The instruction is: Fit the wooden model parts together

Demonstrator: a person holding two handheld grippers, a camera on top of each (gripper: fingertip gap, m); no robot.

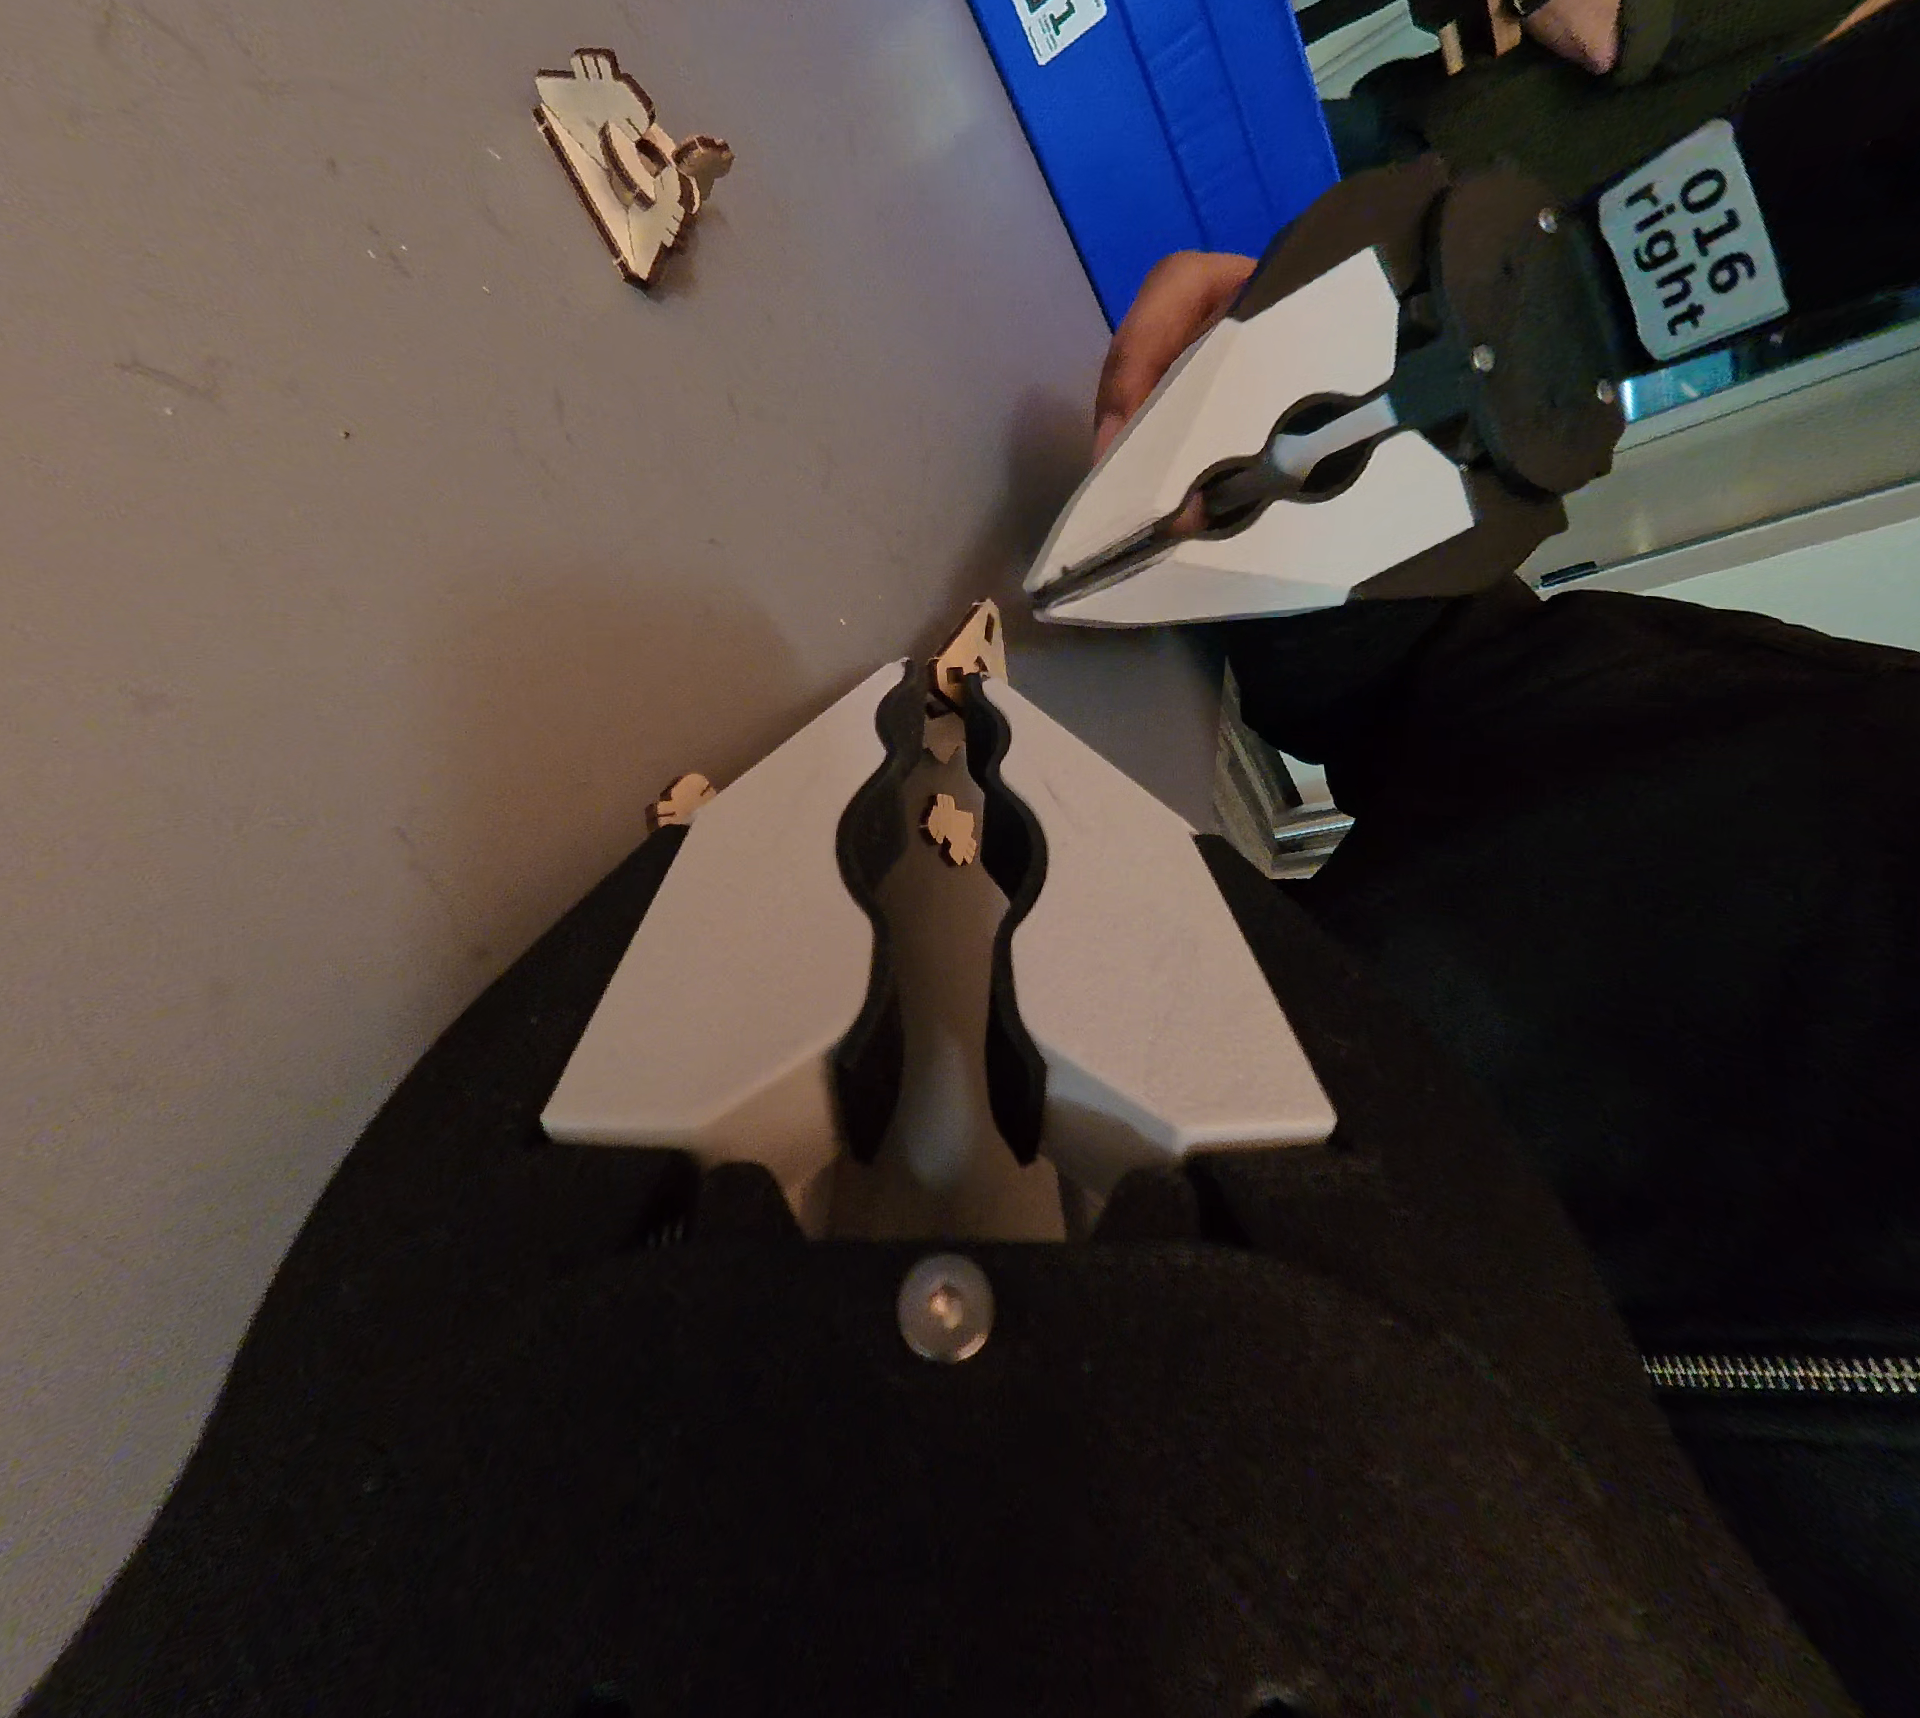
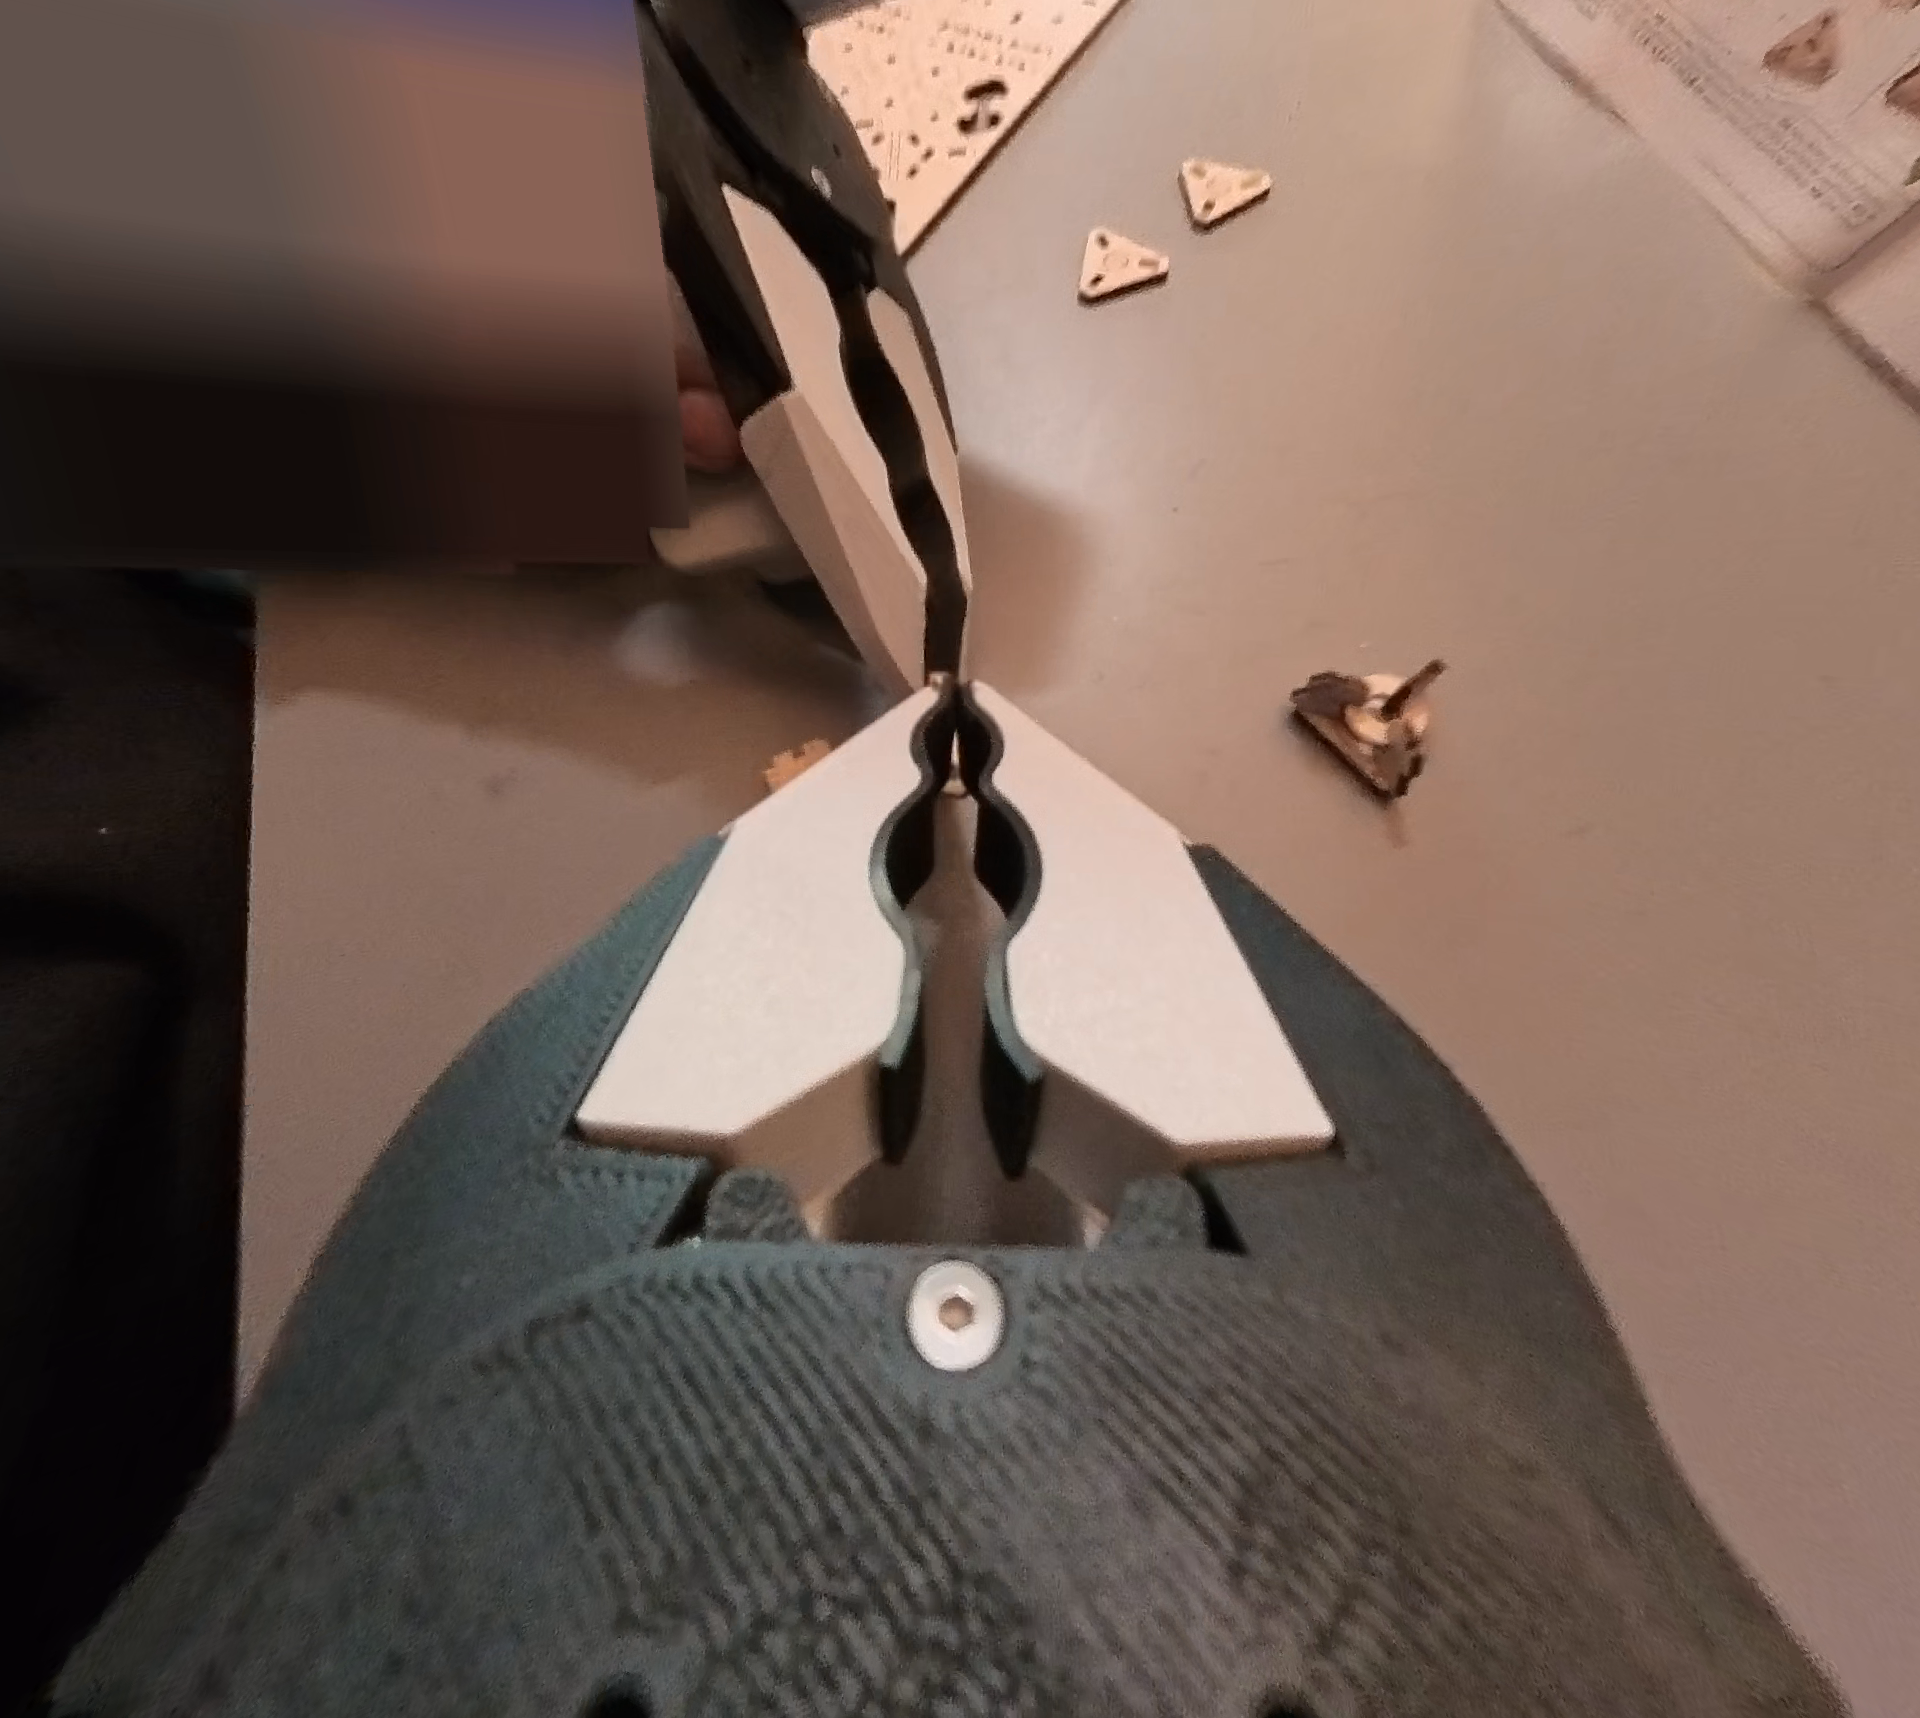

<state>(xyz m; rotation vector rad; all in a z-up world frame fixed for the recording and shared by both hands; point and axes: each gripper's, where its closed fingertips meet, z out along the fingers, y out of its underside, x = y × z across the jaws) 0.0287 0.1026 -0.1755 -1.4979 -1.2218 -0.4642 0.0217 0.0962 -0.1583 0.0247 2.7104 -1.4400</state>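
Note:
My left gripper [image 1: 945, 676] is shut on a small pale wooden piece [image 1: 971, 640] with a triangular plate that sticks out past its tips. My right gripper [image 2: 954, 707] is shut, and nothing shows between its pads. In the left wrist view the right gripper [image 1: 1039, 603] hovers just right of the held piece, a little apart from it. In the right wrist view the left gripper [image 2: 943, 650] comes down from above and its tips meet mine. A small wooden assembly [image 1: 623, 162] lies on the grey table [image 1: 312, 525]; it also shows in the right wrist view [image 2: 1361, 733].
A loose wooden bit [image 1: 681, 801] lies by the left finger. Two wooden triangles [image 2: 1122, 266] [image 2: 1224, 191], a punched wooden sheet [image 2: 966, 68] and a printed paper sheet [image 2: 1714, 6] lie farther off. A blue panel [image 1: 1122, 37] borders the table. A person's dark clothing [image 1: 1558, 941] is close.

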